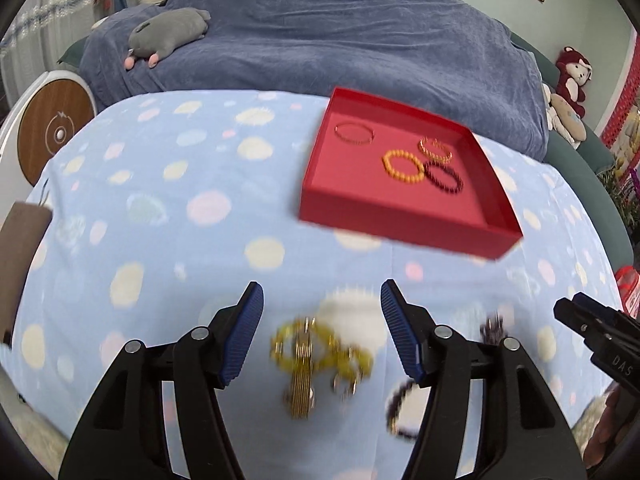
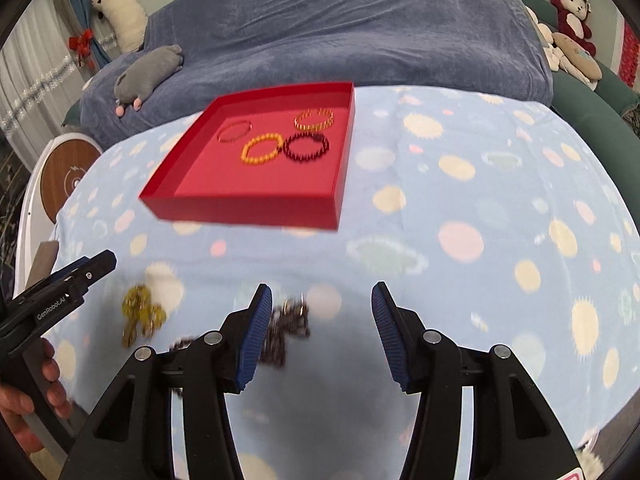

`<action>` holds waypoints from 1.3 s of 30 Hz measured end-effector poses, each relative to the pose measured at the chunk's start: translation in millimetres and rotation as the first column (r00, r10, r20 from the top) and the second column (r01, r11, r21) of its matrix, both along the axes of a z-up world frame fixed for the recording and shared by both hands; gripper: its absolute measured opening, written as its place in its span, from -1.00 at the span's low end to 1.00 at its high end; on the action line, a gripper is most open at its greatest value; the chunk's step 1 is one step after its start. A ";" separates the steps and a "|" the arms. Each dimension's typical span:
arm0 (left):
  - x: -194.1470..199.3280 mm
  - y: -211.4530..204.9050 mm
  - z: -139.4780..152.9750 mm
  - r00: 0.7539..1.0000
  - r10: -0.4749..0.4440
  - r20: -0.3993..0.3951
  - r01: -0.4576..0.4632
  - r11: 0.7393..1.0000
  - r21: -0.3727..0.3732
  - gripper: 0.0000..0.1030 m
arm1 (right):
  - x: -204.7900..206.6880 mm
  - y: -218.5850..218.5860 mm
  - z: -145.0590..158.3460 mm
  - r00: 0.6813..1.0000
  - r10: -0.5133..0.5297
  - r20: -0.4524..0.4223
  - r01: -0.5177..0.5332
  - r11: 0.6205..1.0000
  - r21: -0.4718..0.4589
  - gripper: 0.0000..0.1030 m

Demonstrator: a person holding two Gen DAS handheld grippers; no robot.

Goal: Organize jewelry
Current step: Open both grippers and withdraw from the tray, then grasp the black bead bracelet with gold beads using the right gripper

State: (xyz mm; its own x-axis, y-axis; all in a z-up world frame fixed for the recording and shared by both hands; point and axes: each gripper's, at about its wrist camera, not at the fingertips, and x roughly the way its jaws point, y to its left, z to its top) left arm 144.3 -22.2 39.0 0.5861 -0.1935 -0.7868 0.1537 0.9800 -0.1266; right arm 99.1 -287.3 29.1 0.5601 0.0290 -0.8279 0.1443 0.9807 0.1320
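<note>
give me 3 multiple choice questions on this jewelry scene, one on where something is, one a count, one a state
1. Where does the yellow jewelry pile lie?
A. in the tray
B. on the dotted cloth, between the left hand-held gripper's fingers
C. on the blue blanket

2. How many bracelets lie in the red tray?
A. two
B. four
C. six

3. How is the right hand-held gripper?
A. open, holding nothing
B. shut on a bracelet
C. shut, empty

Answers: 1 B, the pile sits on the cloth ahead of the left hand-held gripper; 2 B, four rings show; 3 A, its fingers stand wide apart.

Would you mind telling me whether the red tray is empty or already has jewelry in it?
Partly filled: the red tray holds four bracelets, including an orange one and a dark one.
</note>
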 end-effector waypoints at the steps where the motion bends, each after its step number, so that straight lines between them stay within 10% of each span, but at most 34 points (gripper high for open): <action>1: -8.1 0.5 -0.8 1.000 -0.004 0.001 0.004 1.000 0.008 0.13 | -7.2 1.6 -2.5 1.000 -0.005 -0.009 0.005 1.000 0.004 -0.02; 17: -75.6 25.5 -23.9 0.999 0.013 -0.037 -0.011 0.999 0.045 0.13 | -67.3 48.8 -28.1 0.995 0.063 -0.074 -0.061 0.998 0.033 -0.02; 39: -82.3 46.7 -33.7 0.999 0.044 -0.029 -0.043 0.998 0.035 0.13 | -30.8 95.2 -51.7 0.988 0.098 -0.121 -0.089 0.993 0.074 -0.26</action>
State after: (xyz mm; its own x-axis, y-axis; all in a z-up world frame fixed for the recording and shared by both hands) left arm 62.0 24.5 5.3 0.5700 -0.1408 -0.8095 0.1071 0.9895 -0.0967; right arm 68.3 -192.1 -22.6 0.4451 0.1353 -0.8852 0.0719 0.9799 0.1859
